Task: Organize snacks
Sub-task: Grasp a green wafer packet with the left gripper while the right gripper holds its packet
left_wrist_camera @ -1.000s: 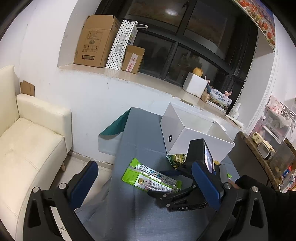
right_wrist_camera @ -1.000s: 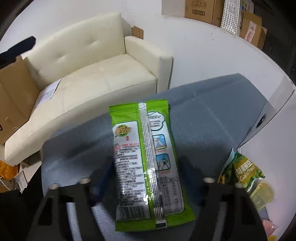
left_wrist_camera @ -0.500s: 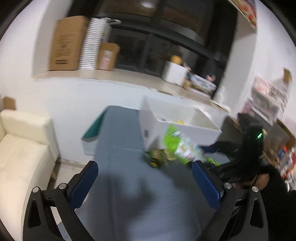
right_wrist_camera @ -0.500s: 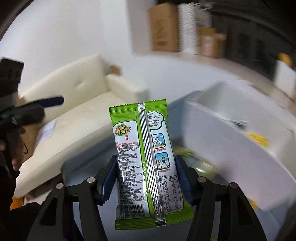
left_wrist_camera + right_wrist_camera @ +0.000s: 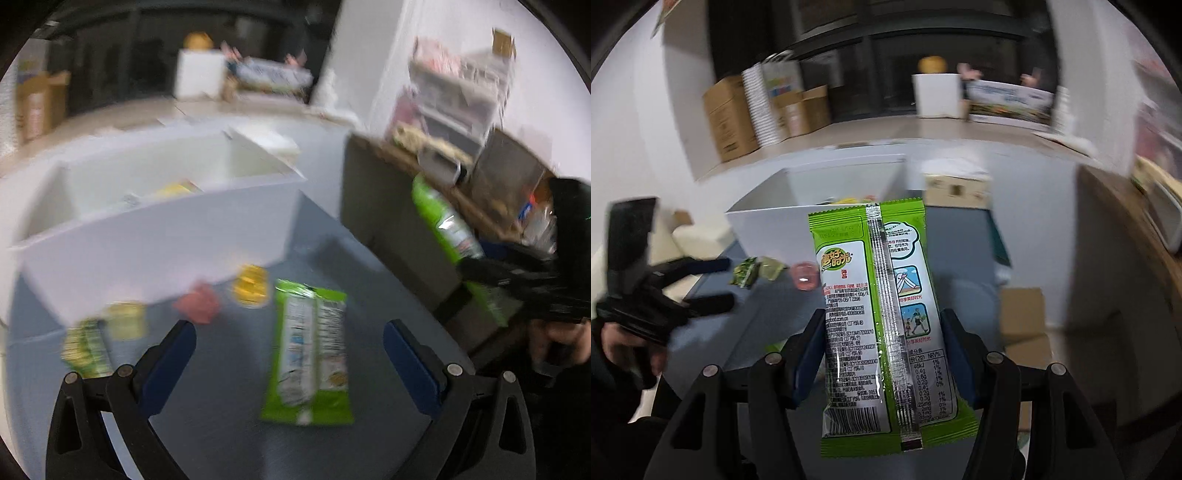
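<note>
The right gripper (image 5: 882,354) pinched a green snack packet (image 5: 882,314), held in the air facing the white box (image 5: 816,192). The left gripper (image 5: 288,354) hung spread and empty over a second packet (image 5: 310,350) lying on the table (image 5: 221,406). The carry step seemed under way; next, probably, dropping it into the box

Left gripper (image 5: 288,354) spread wide above a green snack packet (image 5: 310,350) on the grey table (image 5: 229,406), white box (image 5: 155,229) behind, small sweets (image 5: 251,286) beside it
</note>
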`<state>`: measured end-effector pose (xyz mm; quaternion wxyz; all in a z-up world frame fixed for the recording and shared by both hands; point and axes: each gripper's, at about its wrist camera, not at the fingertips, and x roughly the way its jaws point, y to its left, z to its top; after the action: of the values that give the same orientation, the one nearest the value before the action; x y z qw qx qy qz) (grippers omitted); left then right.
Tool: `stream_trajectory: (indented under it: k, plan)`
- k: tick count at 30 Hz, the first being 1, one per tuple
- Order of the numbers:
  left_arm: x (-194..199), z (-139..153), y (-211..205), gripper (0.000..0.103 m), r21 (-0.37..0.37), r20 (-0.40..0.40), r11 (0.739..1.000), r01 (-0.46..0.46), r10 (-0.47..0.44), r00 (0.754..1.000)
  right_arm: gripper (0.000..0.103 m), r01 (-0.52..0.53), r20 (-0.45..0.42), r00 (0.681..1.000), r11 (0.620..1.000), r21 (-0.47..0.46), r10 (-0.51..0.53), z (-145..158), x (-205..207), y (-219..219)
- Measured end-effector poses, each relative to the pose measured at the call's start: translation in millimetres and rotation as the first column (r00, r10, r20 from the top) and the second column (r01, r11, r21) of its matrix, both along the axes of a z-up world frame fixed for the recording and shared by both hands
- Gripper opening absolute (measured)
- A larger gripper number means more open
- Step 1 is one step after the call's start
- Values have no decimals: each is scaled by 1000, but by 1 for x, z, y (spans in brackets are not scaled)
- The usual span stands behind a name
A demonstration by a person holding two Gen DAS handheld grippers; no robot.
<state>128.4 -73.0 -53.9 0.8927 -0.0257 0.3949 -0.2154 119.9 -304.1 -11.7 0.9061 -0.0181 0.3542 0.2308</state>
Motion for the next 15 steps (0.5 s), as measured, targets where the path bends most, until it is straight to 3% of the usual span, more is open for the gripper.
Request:
stream_trajectory:
  k: [4,10,11,12,14,15]
  plan:
    - [21,-37,-39,103,88,-77,995,38,-31,997,65,69,-23,997,997,18,-68,-5,-10,-24]
    - [30,-62,-52,99,96,-141,994,43,-29,990,65,115,-58,992,992,48,-112,-12,-17,-49]
    - [30,-64,-54,92,107,-140,993,47,-32,990,65,120,-65,991,991,54,-117,-13,-16,-50]
    - [31,-64,-54,79,122,-140,991,48,-31,990,65,120,-70,991,991,59,-116,-14,-15,-51]
    - [31,-64,-59,69,167,-123,984,62,-42,992,65,110,-69,992,992,61,-106,-14,-15,-50]
    - [31,-63,-60,67,145,-128,986,77,-58,990,65,105,-68,993,993,62,-101,-15,-16,-48]
